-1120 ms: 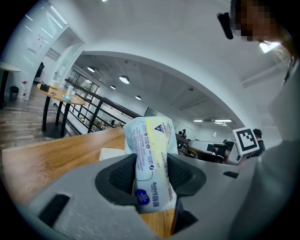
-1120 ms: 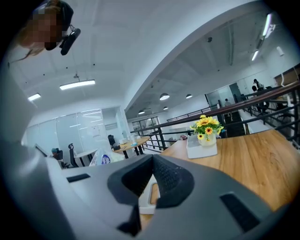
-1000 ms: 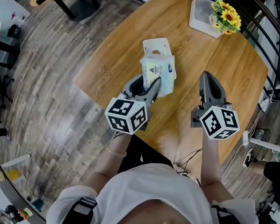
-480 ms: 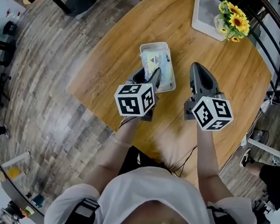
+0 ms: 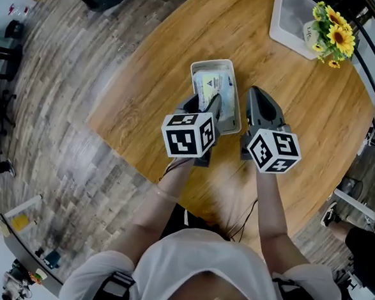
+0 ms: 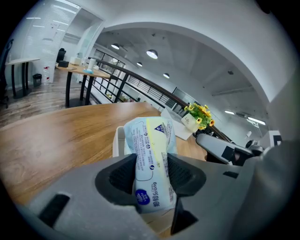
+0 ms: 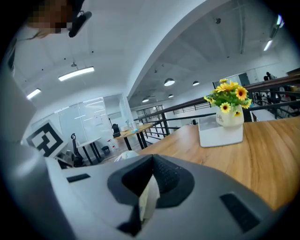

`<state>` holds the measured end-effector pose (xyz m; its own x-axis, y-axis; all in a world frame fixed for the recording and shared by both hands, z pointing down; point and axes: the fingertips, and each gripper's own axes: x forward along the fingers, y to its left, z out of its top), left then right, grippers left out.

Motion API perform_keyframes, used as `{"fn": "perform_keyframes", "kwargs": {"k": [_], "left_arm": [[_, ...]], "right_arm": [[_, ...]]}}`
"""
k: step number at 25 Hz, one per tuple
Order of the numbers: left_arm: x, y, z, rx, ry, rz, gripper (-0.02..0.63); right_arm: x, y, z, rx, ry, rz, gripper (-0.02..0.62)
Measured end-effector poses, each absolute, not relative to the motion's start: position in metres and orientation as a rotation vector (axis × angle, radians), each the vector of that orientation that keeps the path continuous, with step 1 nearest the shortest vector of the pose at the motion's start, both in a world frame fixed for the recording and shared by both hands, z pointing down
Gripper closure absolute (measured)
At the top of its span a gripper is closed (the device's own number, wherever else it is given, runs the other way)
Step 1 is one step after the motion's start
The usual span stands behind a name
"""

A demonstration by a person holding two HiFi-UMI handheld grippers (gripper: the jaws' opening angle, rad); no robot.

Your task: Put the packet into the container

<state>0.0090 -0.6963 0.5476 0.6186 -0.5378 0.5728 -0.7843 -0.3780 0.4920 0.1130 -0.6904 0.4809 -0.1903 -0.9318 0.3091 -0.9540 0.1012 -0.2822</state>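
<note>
A pale blue and yellow packet (image 5: 211, 91) is clamped between the jaws of my left gripper (image 5: 213, 107). Its far end reaches into a white rectangular container (image 5: 212, 65) on the wooden table. In the left gripper view the packet (image 6: 151, 154) stands upright between the dark pads, with the container's rim (image 6: 116, 141) just behind it. My right gripper (image 5: 258, 95) sits close to the container's right side, its jaws together. In the right gripper view only a thin pale sliver shows between the pads of this gripper (image 7: 148, 188).
A white tray (image 5: 290, 24) and a pot of yellow sunflowers (image 5: 335, 29) stand at the table's far right. The round wooden table (image 5: 161, 74) ends just in front of the person's body. Wood-look floor and dark desks lie to the left.
The left gripper carried the packet forward and down from above the container into it. The right gripper moved in closer beside the container.
</note>
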Motion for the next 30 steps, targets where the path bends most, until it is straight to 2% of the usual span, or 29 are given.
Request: {"fn": "perform_keyframes", "kwargs": {"k": [7,21,30], "left_arm": [[0.009,-0.691,0.564,1.958,-1.081,0.507,0.416],[0.010,-0.699,0.569,1.966,-1.098,0.512,0.407],[0.009,-0.696,0.563,1.993,-1.083,0.506,0.340]], "right_arm": [[0.107,-0.701,0.504,1.926,-2.300,0.679,0.583],[0.102,-0.702,0.510,1.918,-2.305,0.705,0.583],[0.105,-0.700,0.508,1.940,-2.297,0.720,0.583]]}}
